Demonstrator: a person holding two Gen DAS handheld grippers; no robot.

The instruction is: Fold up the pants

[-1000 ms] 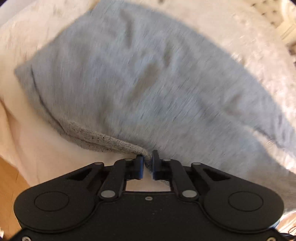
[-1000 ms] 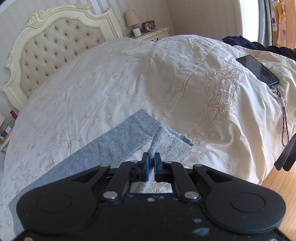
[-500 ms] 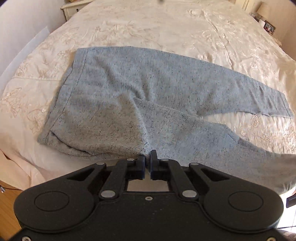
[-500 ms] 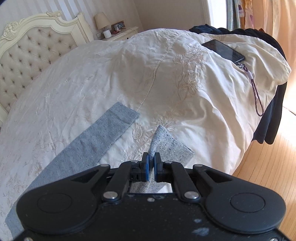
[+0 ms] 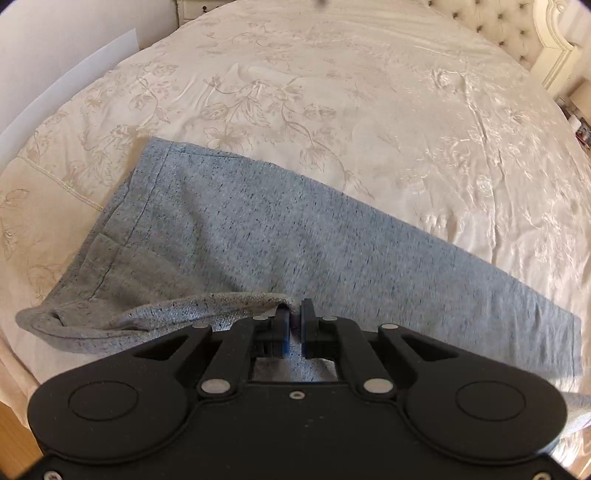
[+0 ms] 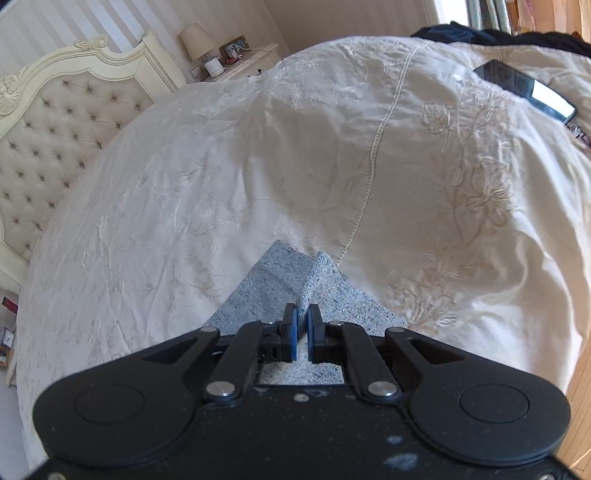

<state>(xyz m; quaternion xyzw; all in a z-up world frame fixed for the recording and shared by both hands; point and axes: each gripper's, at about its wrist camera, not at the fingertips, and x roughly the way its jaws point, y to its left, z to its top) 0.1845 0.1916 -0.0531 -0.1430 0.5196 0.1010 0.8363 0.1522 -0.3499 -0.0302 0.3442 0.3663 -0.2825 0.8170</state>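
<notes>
Grey heathered pants (image 5: pixel 295 236) lie on a cream embroidered bedspread (image 5: pixel 369 92), waistband at the left and one leg running to the lower right. My left gripper (image 5: pixel 292 317) is shut on a fold of the pants' near waist edge, lifted above the flat layer. In the right wrist view my right gripper (image 6: pixel 302 319) is shut on the end of a pants leg (image 6: pixel 317 284), which rises in a small ridge between the pads over the other leg end (image 6: pixel 269 273).
A tufted cream headboard (image 6: pixel 55 122) and a nightstand with a lamp (image 6: pixel 199 40) stand at the far side. A black phone (image 6: pixel 524 88) and dark clothes (image 6: pixel 498 33) lie at the bedspread's right edge. Wooden floor (image 6: pixel 580 398) shows beyond the bed's corner.
Both grippers carried their held pants edges across the bed over the other half. The near leg now lies over the far leg; the leg ends have come together.
</notes>
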